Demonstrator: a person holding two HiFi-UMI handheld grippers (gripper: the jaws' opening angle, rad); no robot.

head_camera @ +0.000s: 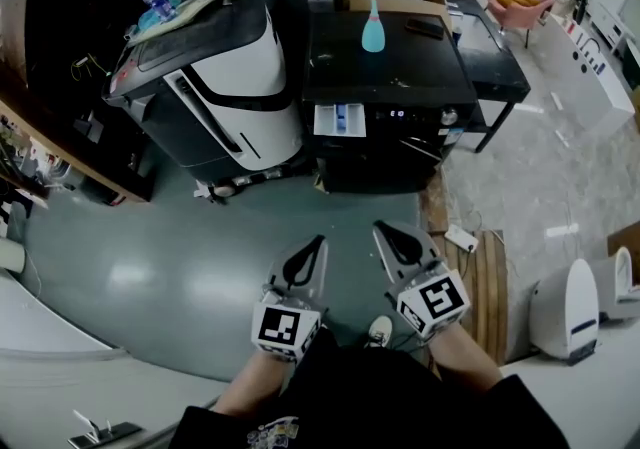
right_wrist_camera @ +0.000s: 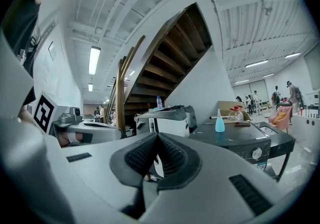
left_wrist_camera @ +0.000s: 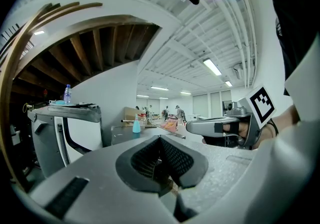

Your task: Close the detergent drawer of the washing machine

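Detergent drawer (head_camera: 339, 121) pulled out of washing machine (head_camera: 390, 77), clear in head view only, left gripper (head_camera: 317, 241) and right gripper (head_camera: 381, 228) apart from it, gripper views show both jaws together, empty.

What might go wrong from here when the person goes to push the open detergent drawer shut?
The blue bottle stands on top of the washing machine, whose detergent drawer is open; a hard push may shake the machine and topple the bottle.
A power strip lies on the floor near the machine's front; a foot may catch it on the way in.
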